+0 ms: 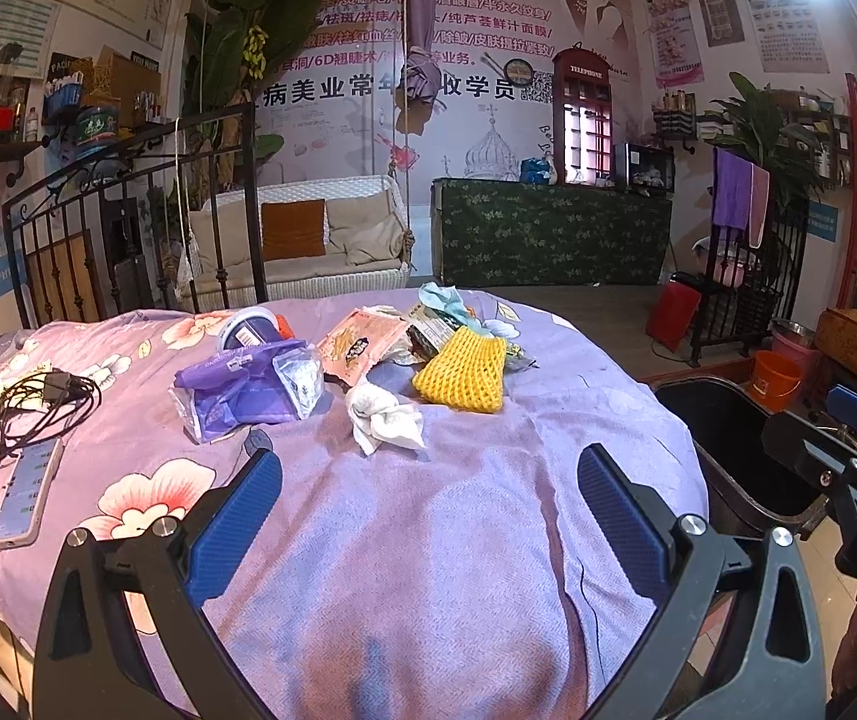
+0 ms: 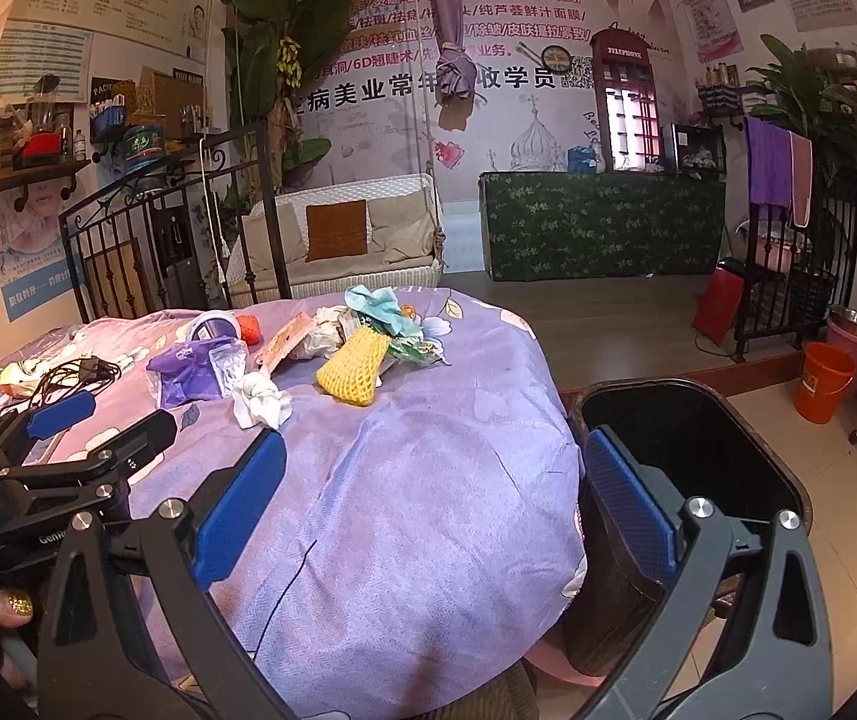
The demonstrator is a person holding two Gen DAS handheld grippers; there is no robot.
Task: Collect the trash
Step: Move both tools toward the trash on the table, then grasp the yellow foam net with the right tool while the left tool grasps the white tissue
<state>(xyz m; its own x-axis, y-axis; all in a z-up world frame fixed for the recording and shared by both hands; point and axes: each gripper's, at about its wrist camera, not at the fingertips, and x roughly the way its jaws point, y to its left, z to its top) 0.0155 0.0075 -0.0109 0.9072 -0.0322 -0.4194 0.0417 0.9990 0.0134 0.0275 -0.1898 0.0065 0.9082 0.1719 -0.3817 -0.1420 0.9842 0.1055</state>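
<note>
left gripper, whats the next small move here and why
Probably ease the left gripper forward and down onto the crumpled white tissue. Its jaws are open and empty above bare purple bedsheet, and the tissue is the nearest piece of trash, lying apart from the yellow foam net and purple wrapper. The black bin waits open at the bed's right edge.
</note>
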